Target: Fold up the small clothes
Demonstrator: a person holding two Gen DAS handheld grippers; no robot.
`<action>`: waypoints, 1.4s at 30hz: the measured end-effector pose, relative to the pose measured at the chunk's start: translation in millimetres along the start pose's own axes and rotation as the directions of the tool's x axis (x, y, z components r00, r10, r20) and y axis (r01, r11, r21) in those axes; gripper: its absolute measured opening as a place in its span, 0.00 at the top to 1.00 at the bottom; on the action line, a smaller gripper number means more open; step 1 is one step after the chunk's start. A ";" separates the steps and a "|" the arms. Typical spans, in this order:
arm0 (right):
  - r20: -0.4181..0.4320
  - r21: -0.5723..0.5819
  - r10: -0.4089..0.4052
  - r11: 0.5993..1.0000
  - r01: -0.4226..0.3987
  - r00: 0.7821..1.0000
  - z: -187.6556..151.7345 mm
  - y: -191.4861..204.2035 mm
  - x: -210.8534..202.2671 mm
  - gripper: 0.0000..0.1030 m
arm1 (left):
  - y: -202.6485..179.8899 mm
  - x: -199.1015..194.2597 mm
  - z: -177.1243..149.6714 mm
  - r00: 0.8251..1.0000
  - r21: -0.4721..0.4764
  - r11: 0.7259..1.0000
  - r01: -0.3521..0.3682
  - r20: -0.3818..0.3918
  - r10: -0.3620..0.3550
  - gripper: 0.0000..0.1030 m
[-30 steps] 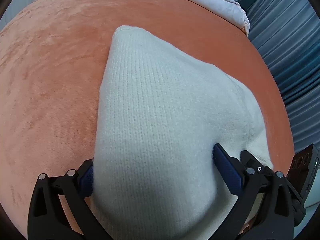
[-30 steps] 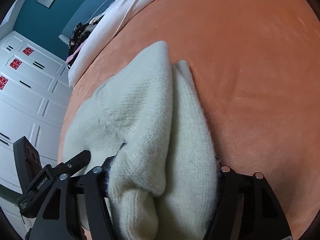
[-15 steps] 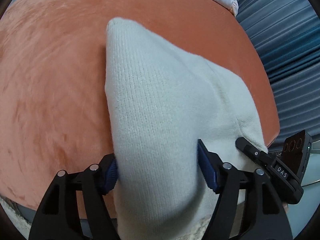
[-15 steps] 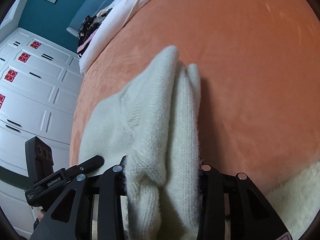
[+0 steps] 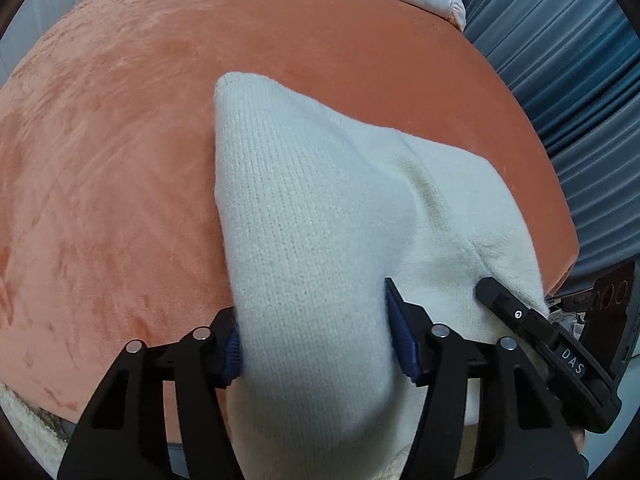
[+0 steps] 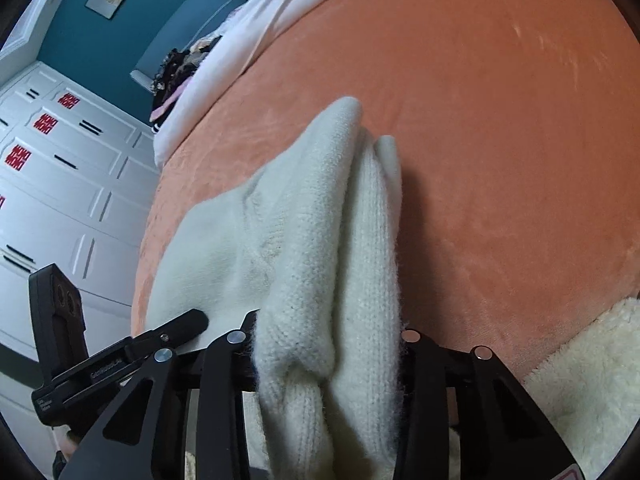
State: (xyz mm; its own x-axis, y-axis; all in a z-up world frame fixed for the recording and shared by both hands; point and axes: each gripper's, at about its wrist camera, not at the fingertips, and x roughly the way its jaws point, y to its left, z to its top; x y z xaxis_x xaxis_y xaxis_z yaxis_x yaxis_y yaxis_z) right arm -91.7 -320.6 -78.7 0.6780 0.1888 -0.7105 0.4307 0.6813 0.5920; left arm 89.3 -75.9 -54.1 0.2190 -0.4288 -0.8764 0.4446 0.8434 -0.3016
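Sweater (image 5: 320,216) hem hidden between grippers.

Surface: bed under an orange plush blanket (image 5: 168,152), nap brushed in streaks | On it: cream knitted garment (image 5: 320,216), far tip resting on the blanket, near end bunched and raised off it | Far edge: white bedding (image 6: 240,36) | Near corner: fluffy cream throw (image 6: 580,380) against the blanket's edge

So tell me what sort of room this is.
Most likely a bedroom: an orange velvety bed cover with white bedding at its far end, white panelled wardrobe doors, and blue-grey curtains beside the bed.
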 end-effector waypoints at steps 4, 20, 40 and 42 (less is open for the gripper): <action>0.103 -0.099 0.030 0.995 -0.020 0.994 2.8 42.5 -45.3 0.66 | -12.9 -45.9 9.4 0.994 0.043 0.999 0.032 0.101 -0.036 0.48; 0.369 -0.415 0.440 0.866 -0.278 0.819 47.3 211.8 -176.9 0.65 | -0.1 -285.5 60.5 0.808 0.185 0.981 0.064 0.567 -0.159 0.46; 0.005 -0.199 -0.060 0.978 0.059 0.998 9.5 122.2 71.6 0.38 | 185.5 -55.6 7.1 0.955 -0.196 0.968 -0.158 0.218 0.200 0.21; -0.006 -0.187 -0.046 0.981 0.044 0.999 16.8 126.8 86.3 0.38 | 191.3 -51.5 12.1 0.959 -0.215 0.966 -0.145 0.208 0.190 0.20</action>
State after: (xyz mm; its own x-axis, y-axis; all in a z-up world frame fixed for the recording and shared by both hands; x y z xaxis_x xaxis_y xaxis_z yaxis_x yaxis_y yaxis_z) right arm 31.4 -229.7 -58.5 0.6537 0.1617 -0.7393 0.3410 0.8091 0.4786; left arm 173.6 103.5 -62.2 0.4756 -0.3183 -0.8201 0.2112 0.9463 -0.2448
